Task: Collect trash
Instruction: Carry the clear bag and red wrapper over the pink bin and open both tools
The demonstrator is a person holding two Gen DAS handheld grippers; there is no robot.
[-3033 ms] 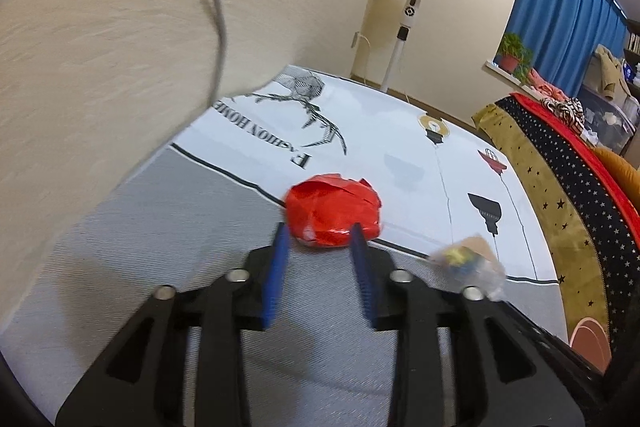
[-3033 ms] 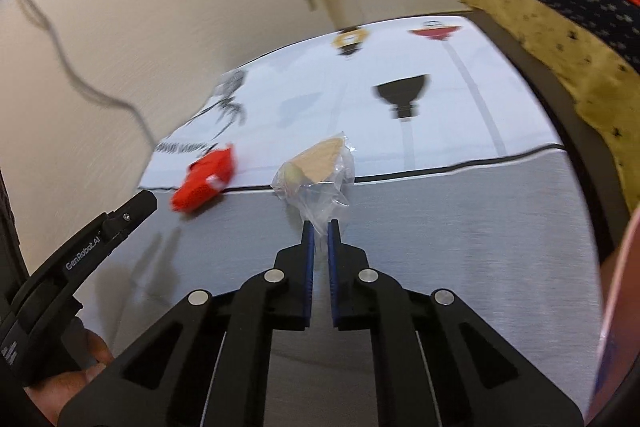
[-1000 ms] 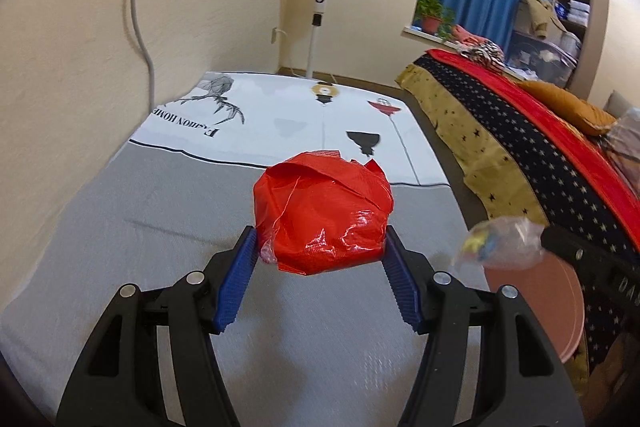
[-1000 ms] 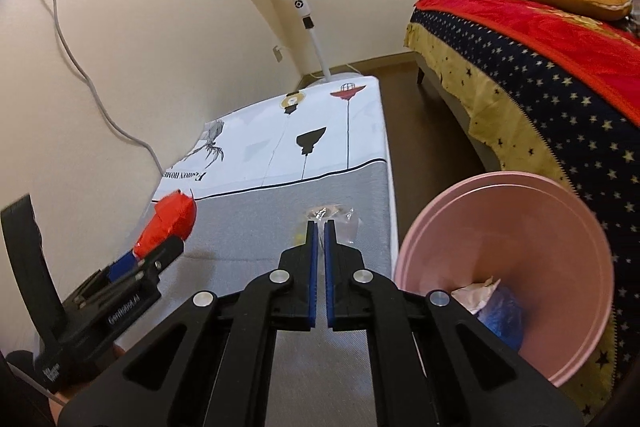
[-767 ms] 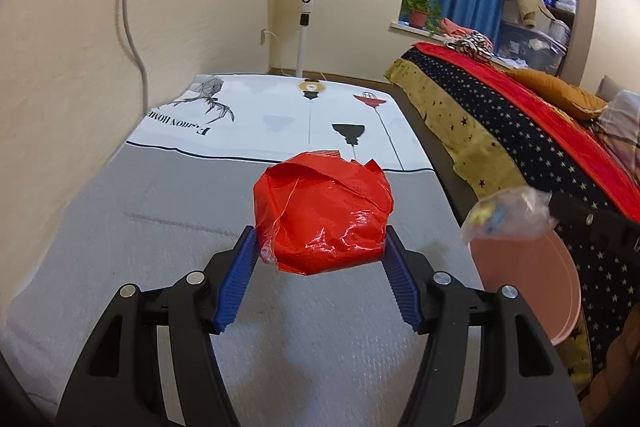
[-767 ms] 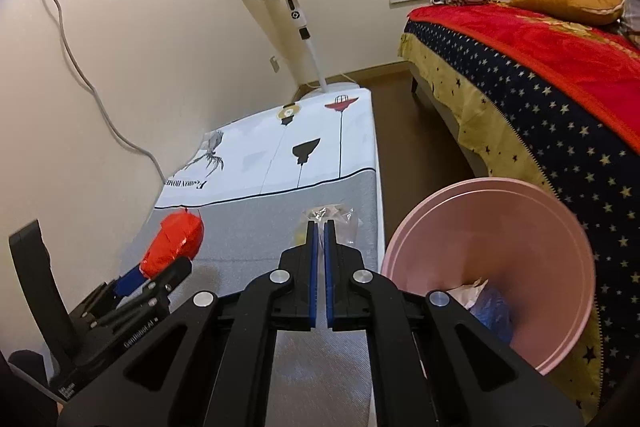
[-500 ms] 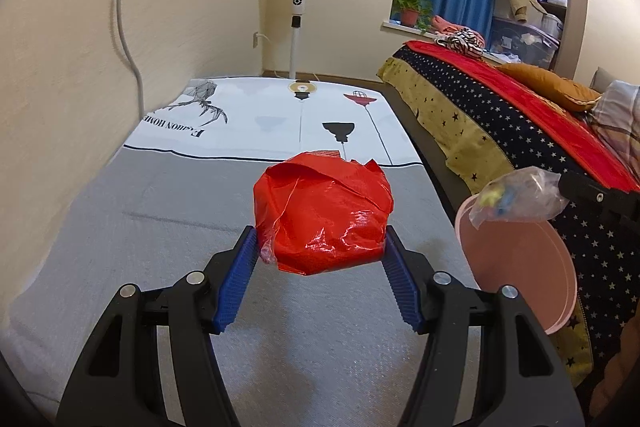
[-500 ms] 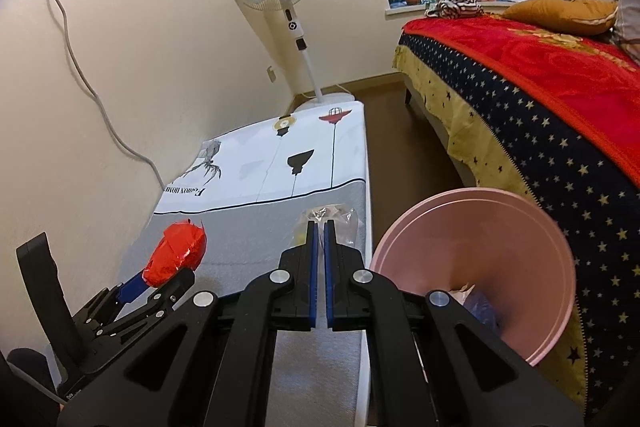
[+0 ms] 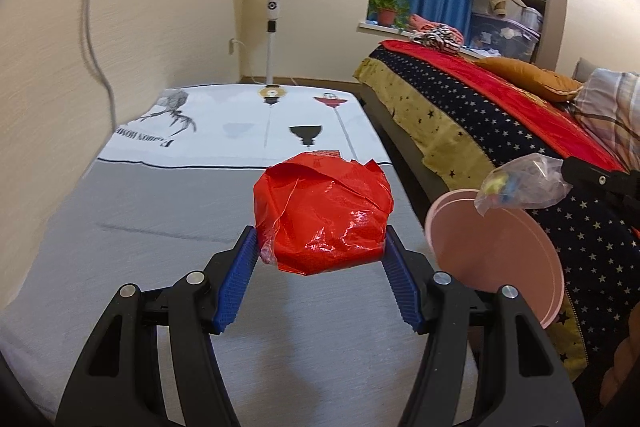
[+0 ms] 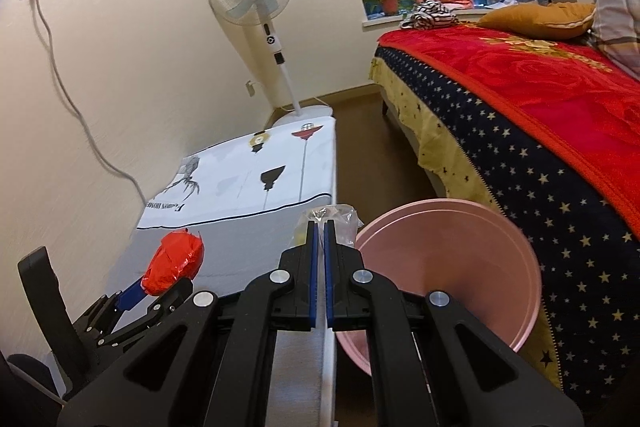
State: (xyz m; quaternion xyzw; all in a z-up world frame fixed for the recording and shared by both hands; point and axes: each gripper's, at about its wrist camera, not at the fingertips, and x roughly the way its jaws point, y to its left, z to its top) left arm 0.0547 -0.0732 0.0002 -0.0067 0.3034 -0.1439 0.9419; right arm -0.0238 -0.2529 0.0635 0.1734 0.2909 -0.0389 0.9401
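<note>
**A:** Where do we stand with the bin?

**B:** It sits on the floor between the low mattress and the big bed, mouth tilted toward us. Our right gripper has its jaws pinched nearly together on the neck of a clear plastic bag, which hangs just beside the bin's near rim, on the mattress side. Our left gripper is spread fairly wide, gripping a crumpled red wrapper between its blue pads, and it is farther from the bin, above the mattress.

**A:** So which do we drop first?

**B:** The clear bag, we think, since it is closest. We should carry it past the rim until it hangs over the middle of the bin, then part the jaws. It is light and floppy, so if we let go at the rim it could drift or catch on the edge and slide to the floor.

**A:** And the red wrapper?

**B:** We bring it across the mattress edge to the same spot. We should keep the squeeze steady on the way; the foil looks slick and springy, so it may pop loose. Better to open low over the bin's mouth than toss.

**A:** Anything inside the bin?

**B:** From here we cannot tell.
</note>
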